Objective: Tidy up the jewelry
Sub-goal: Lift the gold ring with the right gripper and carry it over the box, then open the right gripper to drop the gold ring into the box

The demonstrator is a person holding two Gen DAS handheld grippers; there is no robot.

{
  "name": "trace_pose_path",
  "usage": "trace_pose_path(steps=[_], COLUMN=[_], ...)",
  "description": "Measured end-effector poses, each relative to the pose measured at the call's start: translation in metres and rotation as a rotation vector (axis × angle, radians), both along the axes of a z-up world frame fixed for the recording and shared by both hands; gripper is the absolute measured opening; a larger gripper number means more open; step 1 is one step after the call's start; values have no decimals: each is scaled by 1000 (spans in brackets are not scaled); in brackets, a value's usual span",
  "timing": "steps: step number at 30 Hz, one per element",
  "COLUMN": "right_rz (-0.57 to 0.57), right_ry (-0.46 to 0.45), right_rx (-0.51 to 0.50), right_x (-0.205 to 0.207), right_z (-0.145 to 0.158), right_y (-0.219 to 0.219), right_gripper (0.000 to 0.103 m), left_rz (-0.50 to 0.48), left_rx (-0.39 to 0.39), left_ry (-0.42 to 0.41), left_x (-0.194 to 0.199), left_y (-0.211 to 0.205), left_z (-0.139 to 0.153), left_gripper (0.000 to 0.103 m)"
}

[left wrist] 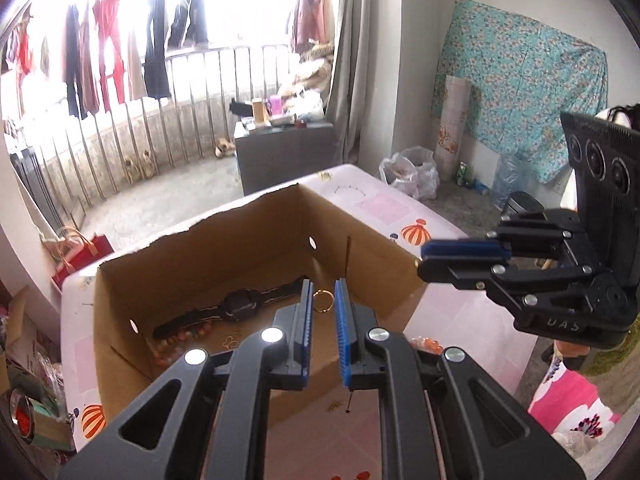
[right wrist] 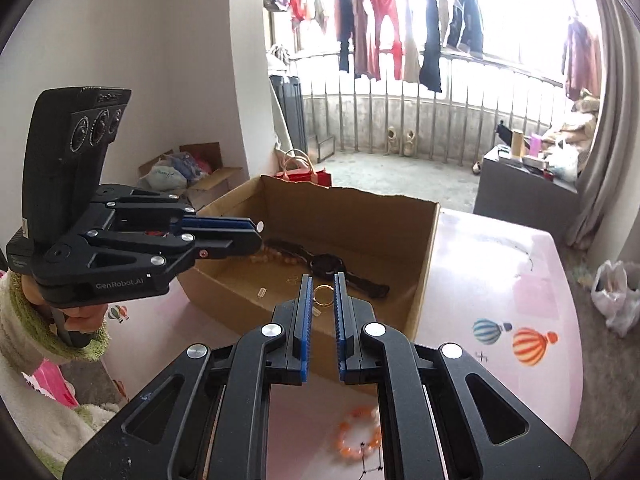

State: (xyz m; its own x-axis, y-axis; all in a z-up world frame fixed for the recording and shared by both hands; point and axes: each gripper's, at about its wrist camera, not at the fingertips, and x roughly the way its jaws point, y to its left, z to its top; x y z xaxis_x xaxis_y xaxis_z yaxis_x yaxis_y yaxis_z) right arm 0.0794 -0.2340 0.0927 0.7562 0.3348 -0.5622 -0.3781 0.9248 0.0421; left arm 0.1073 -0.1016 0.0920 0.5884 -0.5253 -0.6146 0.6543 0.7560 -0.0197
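Gold ring (right wrist: 322, 297) lies ahead between my right gripper (right wrist: 323, 280)'s slightly parted, empty fingers, inside the cardboard box (right wrist: 352, 216); my left gripper (left wrist: 323, 286) likewise hangs slightly parted, empty.

The pink table (right wrist: 500, 280) carries a cardboard box (right wrist: 424, 276) and an orange bead bracelet (right wrist: 358, 434).

Daylight from my far balcony window (left wrist: 236, 4) blows out white; fisheye edges curve and darken, nearby surfaces stay sharp.
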Motion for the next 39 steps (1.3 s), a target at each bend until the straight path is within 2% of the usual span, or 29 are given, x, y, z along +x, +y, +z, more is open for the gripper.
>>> trace_pose_path(steps=[3,10,15,21,28,30,31,32,39], right_rz=[41,110,109,103,86,83,80,80,63], right_ry=[72,332,486,521,532,525,521,519,500], right_rx=[-26,-68,-74,-106,-96,-98,-100,-100,-88], right_x=[34,114,148,164,175,173,172,171,166], right_z=[4,-15,-32,-39,-48,-44,-44,-43,-35], right_y=[1,16,18,26,25,22,21,21,14], right_gripper=[8,8,8,8,10,11,11,11,11], left_rz=[26,58,62,71,97,108,114,116,120], left_rx=[46,75,87,64,77,76,76,76,85], left_ry=[78,383,495,551,581,590,593,593,553], left_x=[31,94,108,114,123,124,125,128,125], left_y=[0,12,17,17,16,17,17,16,17], left_z=[-10,-53,-67,-72,-76,-77,-77,-79,-73], left_gripper=[10,10,11,11,11,13,18,21,21])
